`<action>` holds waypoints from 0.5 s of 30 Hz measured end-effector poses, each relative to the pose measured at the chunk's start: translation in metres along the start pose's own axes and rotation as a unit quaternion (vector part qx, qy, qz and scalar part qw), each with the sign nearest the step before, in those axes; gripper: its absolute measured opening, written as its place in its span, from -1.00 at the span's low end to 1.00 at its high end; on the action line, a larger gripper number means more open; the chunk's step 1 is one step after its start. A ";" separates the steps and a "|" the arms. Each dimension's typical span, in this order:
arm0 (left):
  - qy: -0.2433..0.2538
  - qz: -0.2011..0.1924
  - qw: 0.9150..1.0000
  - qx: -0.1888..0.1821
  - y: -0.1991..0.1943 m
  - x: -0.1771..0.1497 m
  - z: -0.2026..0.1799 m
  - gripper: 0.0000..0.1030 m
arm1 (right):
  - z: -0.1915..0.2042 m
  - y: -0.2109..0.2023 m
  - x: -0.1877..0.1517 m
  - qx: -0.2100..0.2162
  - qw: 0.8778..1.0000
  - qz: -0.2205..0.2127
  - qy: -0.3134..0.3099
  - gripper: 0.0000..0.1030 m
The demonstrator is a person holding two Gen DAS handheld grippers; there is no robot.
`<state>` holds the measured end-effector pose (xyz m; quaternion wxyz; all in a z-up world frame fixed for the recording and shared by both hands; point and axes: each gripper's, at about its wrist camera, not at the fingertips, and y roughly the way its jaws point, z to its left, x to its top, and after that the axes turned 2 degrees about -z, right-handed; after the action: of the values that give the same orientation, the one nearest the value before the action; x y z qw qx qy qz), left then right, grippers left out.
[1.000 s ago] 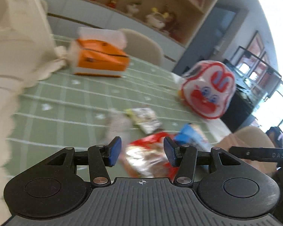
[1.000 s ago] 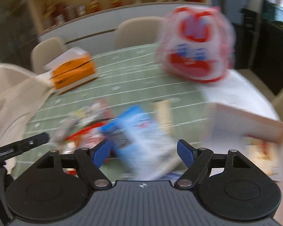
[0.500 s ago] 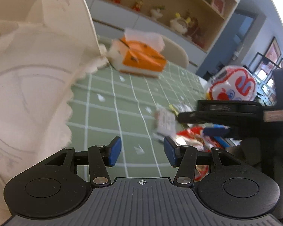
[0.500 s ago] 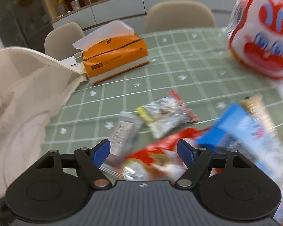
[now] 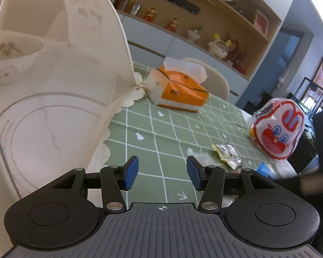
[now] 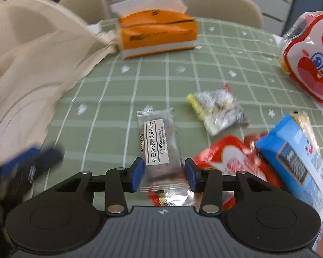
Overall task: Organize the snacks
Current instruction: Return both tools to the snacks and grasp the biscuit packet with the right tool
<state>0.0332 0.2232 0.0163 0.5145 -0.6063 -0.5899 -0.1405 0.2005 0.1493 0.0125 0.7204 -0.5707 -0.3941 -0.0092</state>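
Several snacks lie on the green checked tablecloth (image 6: pixel 152 75): a grey biscuit packet (image 6: pixel 158 145), a silver and yellow packet (image 6: pixel 218 109), a red packet (image 6: pixel 228 157) and a blue box (image 6: pixel 299 159). My right gripper (image 6: pixel 164 175) is open with its jaws either side of the biscuit packet's near end, just above it. My left gripper (image 5: pixel 162 173) is open and empty over bare cloth beside the mesh cover (image 5: pixel 53 86). The silver packet (image 5: pixel 227 158) shows to its right.
An orange tissue box (image 6: pixel 158 34) stands at the back, also in the left wrist view (image 5: pixel 178 90). A red and white rabbit-face bag (image 6: pixel 310 58) sits at the right. The beige mesh food cover (image 6: pixel 32 64) fills the left. Chairs stand behind the table.
Both grippers have swung left. The right gripper now sits over the grey biscuit packet instead of the red packet. The left gripper moved away from the snacks, toward the mesh cover.
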 end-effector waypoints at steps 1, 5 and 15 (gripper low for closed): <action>0.000 0.001 1.000 -0.003 0.000 0.000 0.000 0.06 | -0.001 -0.005 -0.008 0.004 1.000 0.001 -0.005 -0.19; 0.005 0.018 1.000 -0.023 0.000 -0.003 -0.006 0.06 | -0.011 -0.031 -0.041 0.017 1.000 0.000 -0.016 -0.20; 0.013 0.060 0.995 -0.074 0.003 -0.014 -0.021 0.06 | -0.058 -0.087 -0.106 0.070 0.997 -0.010 0.034 -0.20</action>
<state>0.0416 0.1993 0.0129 0.4831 -0.6750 -0.5340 -0.1606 0.1194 0.0240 0.0201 0.7718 -0.5138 -0.3746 -0.0086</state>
